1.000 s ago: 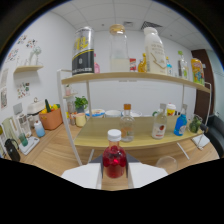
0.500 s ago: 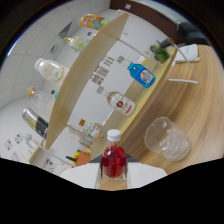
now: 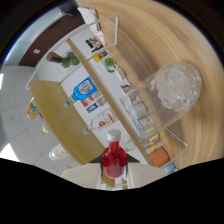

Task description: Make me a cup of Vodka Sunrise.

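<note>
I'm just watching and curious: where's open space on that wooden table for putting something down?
Bare wood lies all around the ice-filled glass on the table. The shelf unit beside it is crowded with bottles. The jaws grip the red bottle.

gripper (image 3: 113, 176) | tilted hard sideways | fingers clamped on red bottle (image 3: 113, 159)

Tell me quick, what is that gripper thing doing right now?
Gripper: shut on the small clear bottle of red liquid with a white cap, tipped toward the clear glass of ice.
</note>
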The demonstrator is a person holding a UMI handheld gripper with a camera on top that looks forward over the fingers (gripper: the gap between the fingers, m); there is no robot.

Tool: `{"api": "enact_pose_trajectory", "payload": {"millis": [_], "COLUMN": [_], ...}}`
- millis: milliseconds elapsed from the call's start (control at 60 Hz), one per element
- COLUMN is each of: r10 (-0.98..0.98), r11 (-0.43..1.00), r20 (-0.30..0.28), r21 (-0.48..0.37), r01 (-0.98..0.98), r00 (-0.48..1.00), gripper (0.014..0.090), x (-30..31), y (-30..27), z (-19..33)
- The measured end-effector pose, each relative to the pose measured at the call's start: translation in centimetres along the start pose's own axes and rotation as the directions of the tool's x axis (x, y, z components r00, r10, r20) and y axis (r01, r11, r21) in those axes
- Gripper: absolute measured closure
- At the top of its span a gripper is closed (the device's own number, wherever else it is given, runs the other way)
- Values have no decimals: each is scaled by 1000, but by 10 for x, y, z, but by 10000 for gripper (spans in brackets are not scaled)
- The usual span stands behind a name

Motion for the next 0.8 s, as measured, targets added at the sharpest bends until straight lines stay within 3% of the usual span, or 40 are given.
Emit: {"api": "enact_pose_trajectory", "payload": {"millis": [200,300,450,517,617,717,800], "r10": [103,63,-214,-382,-687,-921,-991], "r11": [995,998,977,924,727,388,112], "r20": [18,-4,-64,-58,-59,-64,-83], "r21": [14,8,-34,-49,-69,-89,-117], "r01": [-103,-63,212,380,683,917,987], "r00": [995,998,975,922,724,383,103], "gripper": [707,707,708,707,703,705,707], "x": [2,2,-7,-18,-39,-45,-26], "y": [-3,1,24,36,65,93,104], "z": [-1,-1,2,3,3,6,12]}}
